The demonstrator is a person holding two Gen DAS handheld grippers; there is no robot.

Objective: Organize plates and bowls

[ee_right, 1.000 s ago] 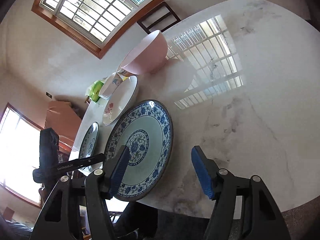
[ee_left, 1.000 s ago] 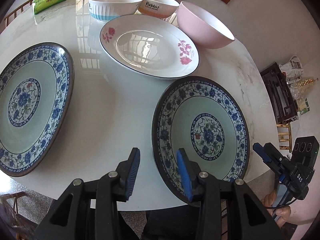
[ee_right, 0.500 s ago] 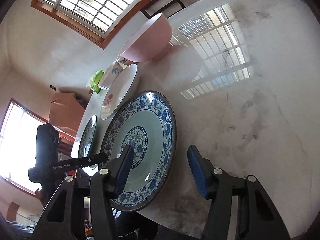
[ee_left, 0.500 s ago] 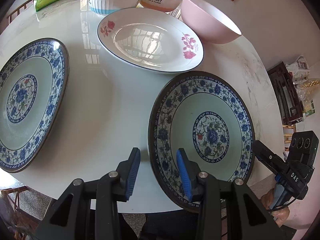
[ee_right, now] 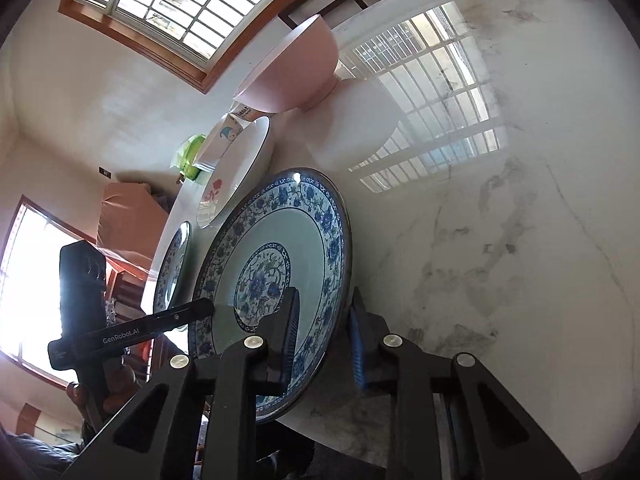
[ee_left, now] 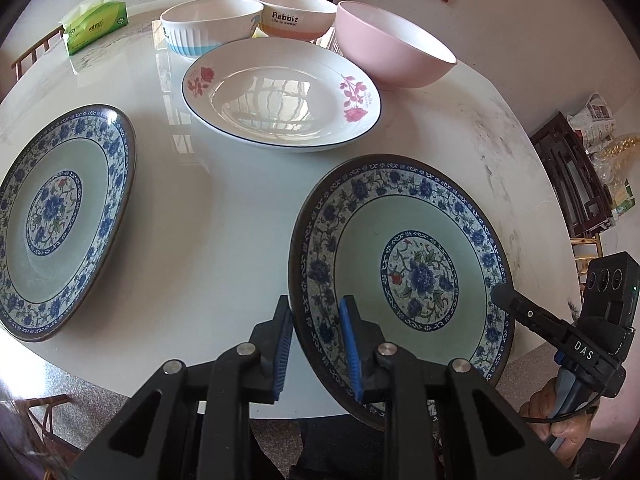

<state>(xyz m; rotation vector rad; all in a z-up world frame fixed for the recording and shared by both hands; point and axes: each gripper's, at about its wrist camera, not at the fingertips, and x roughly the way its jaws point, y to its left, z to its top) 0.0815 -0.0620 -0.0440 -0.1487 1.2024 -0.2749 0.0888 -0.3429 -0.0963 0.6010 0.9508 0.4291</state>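
Blue-and-white porcelain is what both claws are after: the near patterned plate (ee_left: 404,276) lies at the worktop (ee_left: 224,208) edge, part of its rim overhanging, which is why it can be taken from the side. The left claw (ee_left: 316,344) straddles the plate's left rim, one pad outside and one over the border, gapped and not yet pinching. The right claw (ee_right: 324,340) does the same on the opposite rim, one finger above the plate face and one below; whether its pads already touch the porcelain is hard to tell through the fisheye, but it looks parted. A two-sided hold suits so wide and shallow a plate (one claw alone would let it tip).

A matching plate (ee_left: 56,216) lies well apart to the left, probably the stacking partner. Beyond sits a white rose plate (ee_left: 280,100), then a pink bowl (ee_left: 394,50), a "Rabbit" bowl (ee_left: 296,16) and a ribbed blue-based bowl (ee_left: 210,24), close together. A green tissue pack (ee_left: 94,22) rests at the far left. Nothing blocks the path between the two patterned plates; only the rose plate's near rim lies close to it.
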